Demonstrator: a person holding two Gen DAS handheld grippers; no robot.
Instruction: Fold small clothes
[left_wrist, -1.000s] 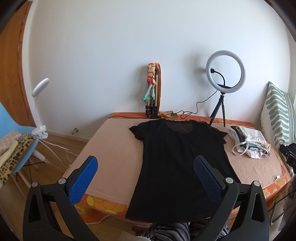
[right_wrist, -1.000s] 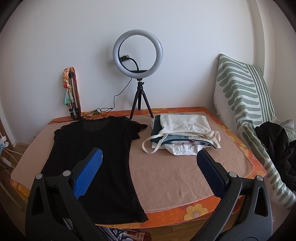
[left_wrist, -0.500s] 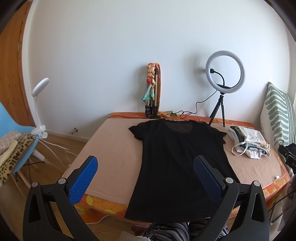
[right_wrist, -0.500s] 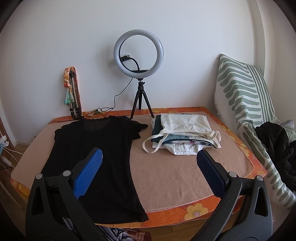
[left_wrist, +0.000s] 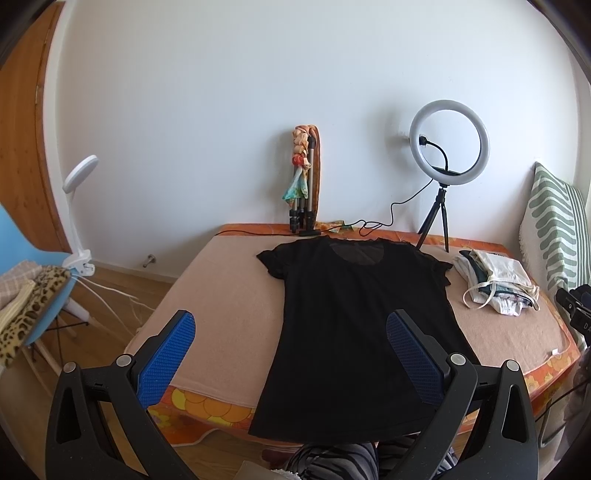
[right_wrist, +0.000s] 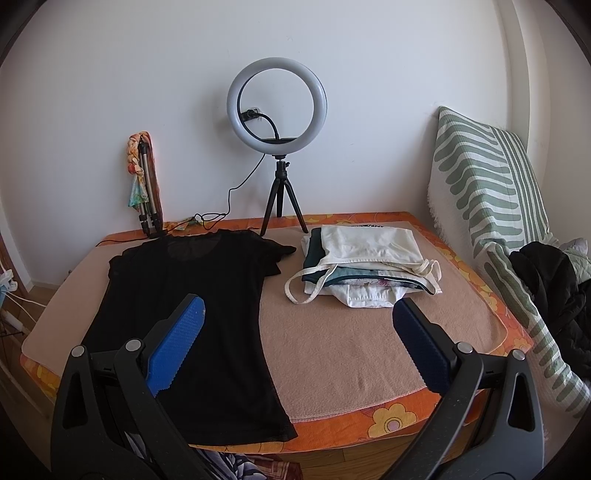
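left wrist: table's near-left | right wrist: near-right | shared: black shirt (left_wrist: 364, 317)

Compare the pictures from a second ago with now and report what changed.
Nothing visibly changed. The left gripper and right gripper stay open above the near edge, holding nothing. The black T-shirt lies flat as before, and the pile of folded clothes beside it is untouched.

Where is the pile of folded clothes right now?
In the right wrist view the pile lies on the bed, right of the black shirt and just in front of the ring light.
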